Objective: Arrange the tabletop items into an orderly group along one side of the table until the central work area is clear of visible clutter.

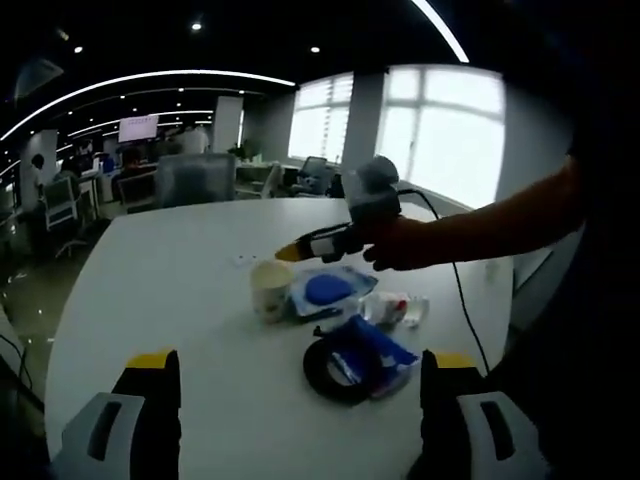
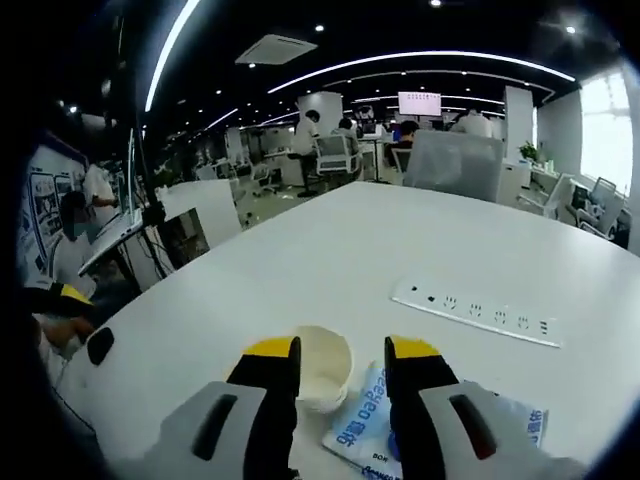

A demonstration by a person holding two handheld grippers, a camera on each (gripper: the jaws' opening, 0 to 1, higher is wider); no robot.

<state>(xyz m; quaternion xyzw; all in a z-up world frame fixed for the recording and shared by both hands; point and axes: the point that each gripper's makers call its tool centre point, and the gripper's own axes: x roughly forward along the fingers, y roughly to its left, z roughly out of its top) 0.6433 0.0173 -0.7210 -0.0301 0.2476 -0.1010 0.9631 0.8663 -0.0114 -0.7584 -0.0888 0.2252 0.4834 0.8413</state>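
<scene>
Items mostly grouped: paper cup (image 1: 270, 288), blue packets (image 1: 330, 291), black ring (image 1: 345, 368). Right gripper (image 2: 341, 362) spread above cup, probably empty; left gripper (image 1: 300, 372) spread. Tidying remains.

One paper cup (image 1: 270, 288), two blue-printed packets (image 1: 332, 290), one black ring (image 1: 338, 368), one power strip (image 2: 477, 312)

You are working in an open-plan office: desks and swivel chairs (image 2: 335, 152) are filling the floor behind the white meeting table (image 2: 420, 240), people are sitting at workstations, and a wall screen (image 2: 419, 103) is glowing under curved ceiling lights
</scene>
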